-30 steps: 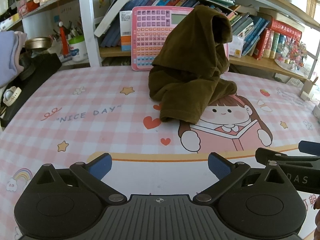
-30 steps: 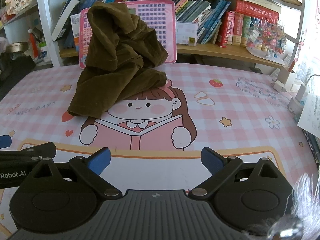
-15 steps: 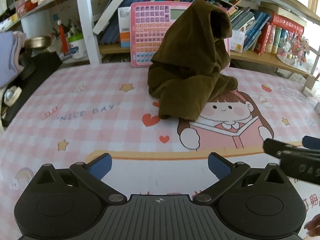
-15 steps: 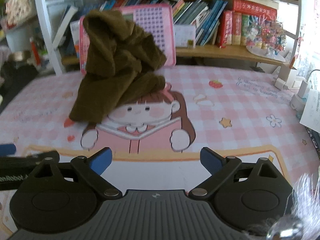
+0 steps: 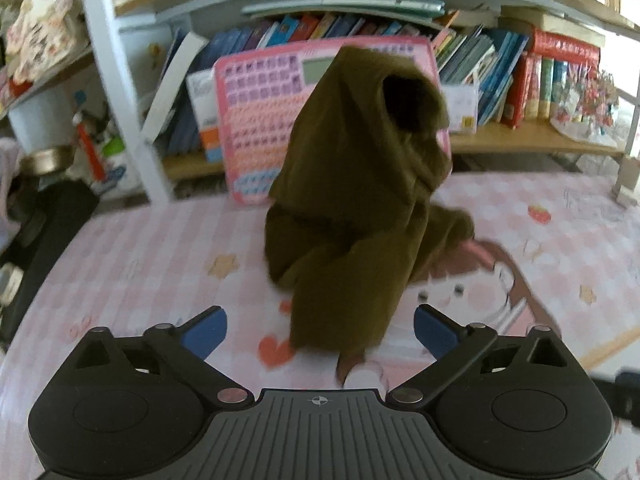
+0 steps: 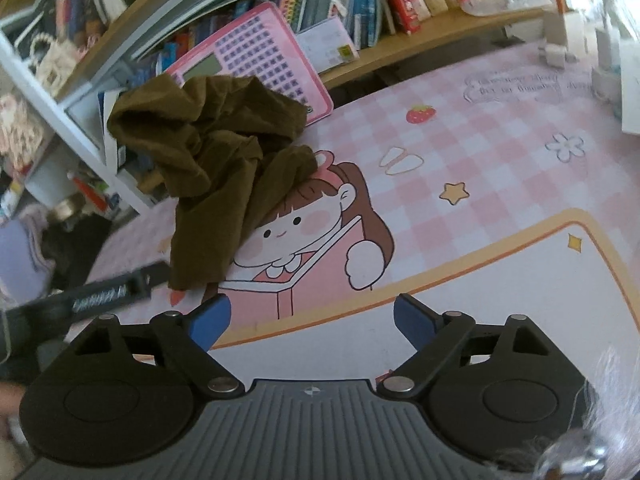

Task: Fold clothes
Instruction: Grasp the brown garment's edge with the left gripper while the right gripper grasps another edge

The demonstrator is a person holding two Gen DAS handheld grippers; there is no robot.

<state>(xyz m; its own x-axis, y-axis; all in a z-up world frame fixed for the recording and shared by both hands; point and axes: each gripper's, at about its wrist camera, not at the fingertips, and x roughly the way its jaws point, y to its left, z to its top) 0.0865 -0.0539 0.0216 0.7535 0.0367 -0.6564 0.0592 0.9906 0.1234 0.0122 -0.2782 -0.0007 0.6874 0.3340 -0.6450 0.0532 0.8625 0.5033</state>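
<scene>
While a crumpled brown garment (image 5: 360, 208) slumps against a pink keyboard toy (image 6: 256, 52) on the desk (image 6: 500, 152), the left claw (image 5: 318, 326) gapes empty — the right claw (image 6: 312, 316) (also empty) is narrowing.

A white-framed bookshelf (image 5: 120, 92) crowded with books (image 5: 500, 76) filled the upper part of the frame. Below it spread a pink checked table cover (image 6: 500, 152), with daylight at upper right.

A pink keyboard toy (image 5: 280, 120) leans against the bookshelf (image 5: 520, 144) at the back of the tabletop (image 6: 500, 128). Books (image 5: 560, 76) stand right of the toy; a metal bowl (image 5: 46, 158) sits far left of it.
</scene>
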